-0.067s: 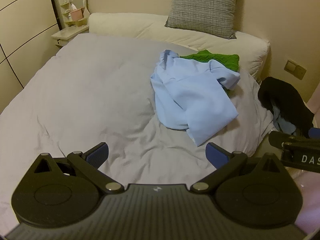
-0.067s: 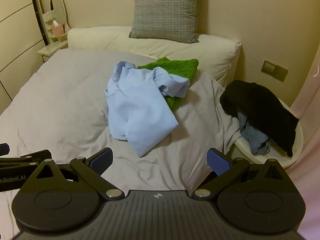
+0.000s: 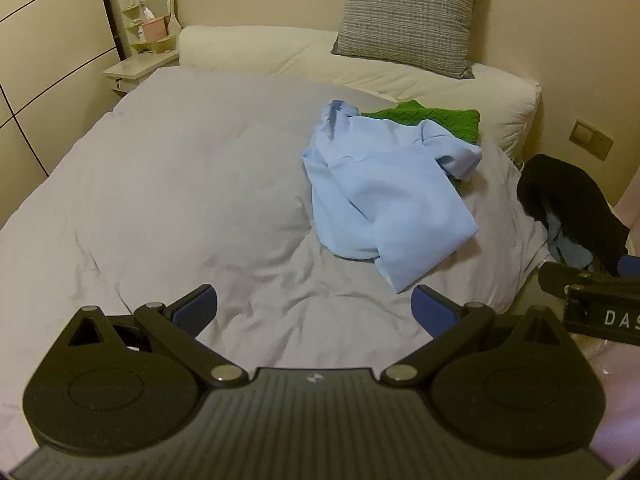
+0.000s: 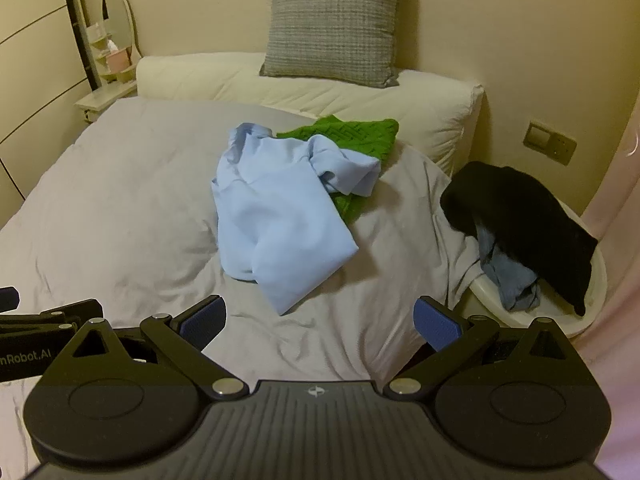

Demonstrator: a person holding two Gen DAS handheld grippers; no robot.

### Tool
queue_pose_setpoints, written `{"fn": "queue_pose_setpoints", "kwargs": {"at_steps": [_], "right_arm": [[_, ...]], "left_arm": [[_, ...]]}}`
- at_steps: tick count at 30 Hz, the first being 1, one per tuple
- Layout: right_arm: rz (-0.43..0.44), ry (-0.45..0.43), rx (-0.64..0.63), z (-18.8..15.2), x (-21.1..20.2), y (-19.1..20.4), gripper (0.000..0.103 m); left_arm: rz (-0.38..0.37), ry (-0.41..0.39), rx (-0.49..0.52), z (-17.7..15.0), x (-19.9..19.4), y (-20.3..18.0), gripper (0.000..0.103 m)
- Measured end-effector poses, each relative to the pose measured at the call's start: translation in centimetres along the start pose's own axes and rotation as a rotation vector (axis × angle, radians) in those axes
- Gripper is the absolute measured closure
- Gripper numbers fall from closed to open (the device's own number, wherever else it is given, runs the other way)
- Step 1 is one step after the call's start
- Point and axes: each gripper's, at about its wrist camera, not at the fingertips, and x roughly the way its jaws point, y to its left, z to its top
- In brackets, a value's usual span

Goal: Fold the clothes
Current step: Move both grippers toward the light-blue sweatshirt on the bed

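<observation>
Clothes lie unfolded: light-blue shirt (image 4: 276,208) crumpled over green knit (image 4: 352,136) near the cream bolster (image 4: 304,84), while left gripper (image 3: 314,312) and right gripper (image 4: 320,320) hover short of it, jaws apart, empty, seemingly ready to grasp.

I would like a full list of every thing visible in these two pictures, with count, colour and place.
shirt: 1, light blue, crumpled on the bed, partly over the green knit
knit garment: 1, green, under the shirt, near the pillows
bedcover: 1, grey, over the bed
long pillow: 1, cream, at the bed's head
cushion: 1, grey checked, against the wall
basket: 1, white, right of the bed
black garment: 1, draped over the basket
blue garment: 1, in the basket
mirror: 1, oval, far left
left gripper: open, empty
right gripper: open, empty
</observation>
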Motion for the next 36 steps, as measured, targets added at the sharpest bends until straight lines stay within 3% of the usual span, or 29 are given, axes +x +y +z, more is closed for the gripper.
{"fn": "queue_pose_setpoints", "kwargs": {"at_steps": [19, 36], "right_arm": [[-0.024, 0.01, -0.004, -0.5, 0.1, 1.3, 0.0], [-0.057, 0.043, -0.002, -0.6, 0.8, 1.9, 0.0]], "left_arm": [[-0.019, 0.009, 0.017, -0.5, 0.3, 1.2, 0.001], [-0.067, 0.09, 0.022, -1.2, 2.6, 2.4, 0.001]]}}
